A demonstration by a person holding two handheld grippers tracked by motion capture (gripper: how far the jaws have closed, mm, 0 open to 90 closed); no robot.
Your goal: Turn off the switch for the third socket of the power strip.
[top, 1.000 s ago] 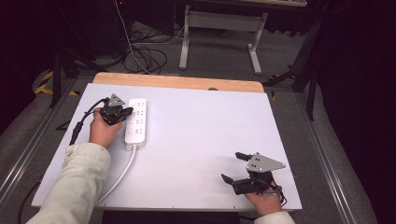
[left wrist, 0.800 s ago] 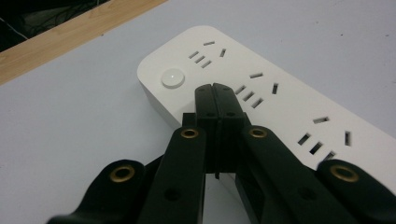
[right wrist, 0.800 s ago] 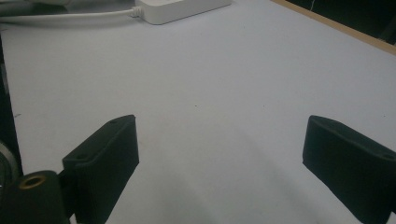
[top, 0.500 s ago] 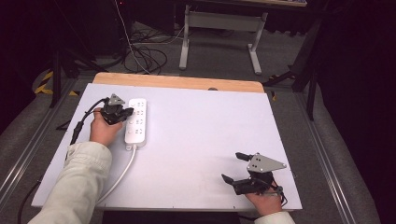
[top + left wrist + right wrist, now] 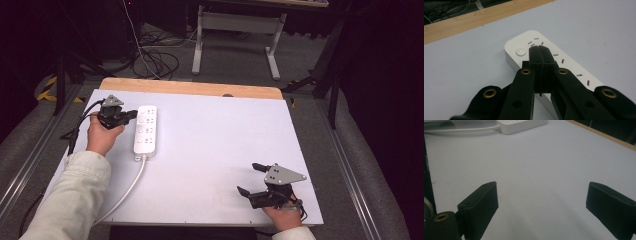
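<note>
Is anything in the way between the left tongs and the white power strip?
No. The left tongs, shut, hang right over the power strip near its round button, with nothing visible between them.

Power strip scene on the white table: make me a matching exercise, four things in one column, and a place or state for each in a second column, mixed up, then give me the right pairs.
Things:
1. left gripper
2. right gripper
3. power strip
4. round button

Places or states:
A. lies flat on the white board, its cord trailing toward the person
B. jaws wide apart, nothing between them, at the near right of the board
C. jaws shut together, tips over the end of the strip
D. on the strip's top face, just beside the shut jaw tips

Pairs: 1-C, 2-B, 3-A, 4-D
</note>
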